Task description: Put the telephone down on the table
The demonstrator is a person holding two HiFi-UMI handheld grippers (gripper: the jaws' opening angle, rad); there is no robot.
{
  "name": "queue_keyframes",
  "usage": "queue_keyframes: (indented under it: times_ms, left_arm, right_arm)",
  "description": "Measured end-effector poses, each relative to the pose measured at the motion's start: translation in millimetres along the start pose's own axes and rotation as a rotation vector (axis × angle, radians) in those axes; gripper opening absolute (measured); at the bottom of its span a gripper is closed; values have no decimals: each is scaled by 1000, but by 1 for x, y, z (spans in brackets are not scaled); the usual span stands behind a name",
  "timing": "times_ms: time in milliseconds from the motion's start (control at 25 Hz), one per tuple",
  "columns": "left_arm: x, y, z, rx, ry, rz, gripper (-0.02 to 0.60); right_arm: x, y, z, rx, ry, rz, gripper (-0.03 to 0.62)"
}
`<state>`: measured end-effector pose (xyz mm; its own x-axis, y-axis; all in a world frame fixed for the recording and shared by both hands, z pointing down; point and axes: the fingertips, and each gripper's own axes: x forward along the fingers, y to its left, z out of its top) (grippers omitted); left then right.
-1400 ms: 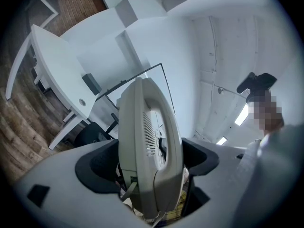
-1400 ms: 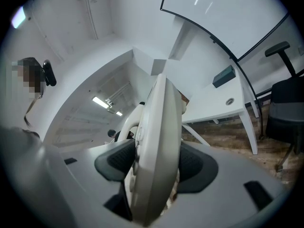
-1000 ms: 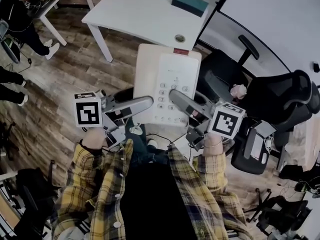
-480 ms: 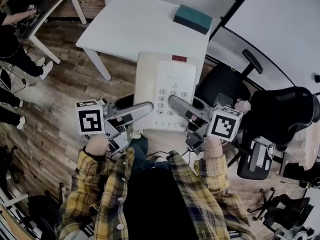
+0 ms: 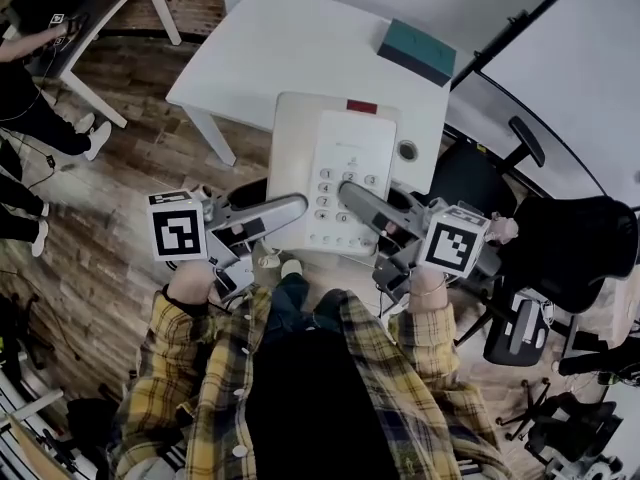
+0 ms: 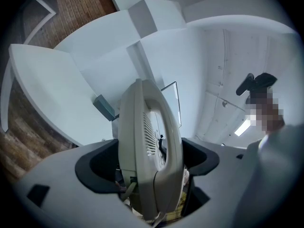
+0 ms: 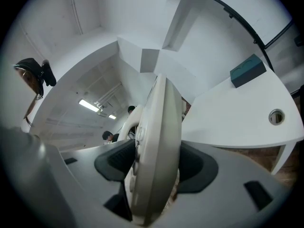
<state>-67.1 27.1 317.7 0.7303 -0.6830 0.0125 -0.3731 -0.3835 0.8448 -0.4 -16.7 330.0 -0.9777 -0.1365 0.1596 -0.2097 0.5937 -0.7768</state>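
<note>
Telephone (image 5: 335,173) held over table (image 5: 280,48) near edge
L gripper (image 5: 290,208) clamps its left side, R gripper (image 5: 352,193) its right — teal box (image 5: 417,51) sits at table's far corner.

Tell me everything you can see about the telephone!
The telephone is cream plastic with grey buttons, a handset along its left and a red patch at the far edge. It is held flat, buttons up, clamped at its near end by the left gripper and right gripper, its far end over the white table.
</note>
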Motion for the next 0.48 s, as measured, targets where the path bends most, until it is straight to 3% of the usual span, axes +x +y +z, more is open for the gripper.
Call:
queue_keyframes:
  times_ms: [160,480]
  left_arm:
    - [-14,16,21,-11,3,-1,390]
    - [-9,15,13,-37,-21,17,390]
  right_arm:
    - [30,0,8,-14,15,-9,255]
    - [24,-4,6,-2,58,-5,255]
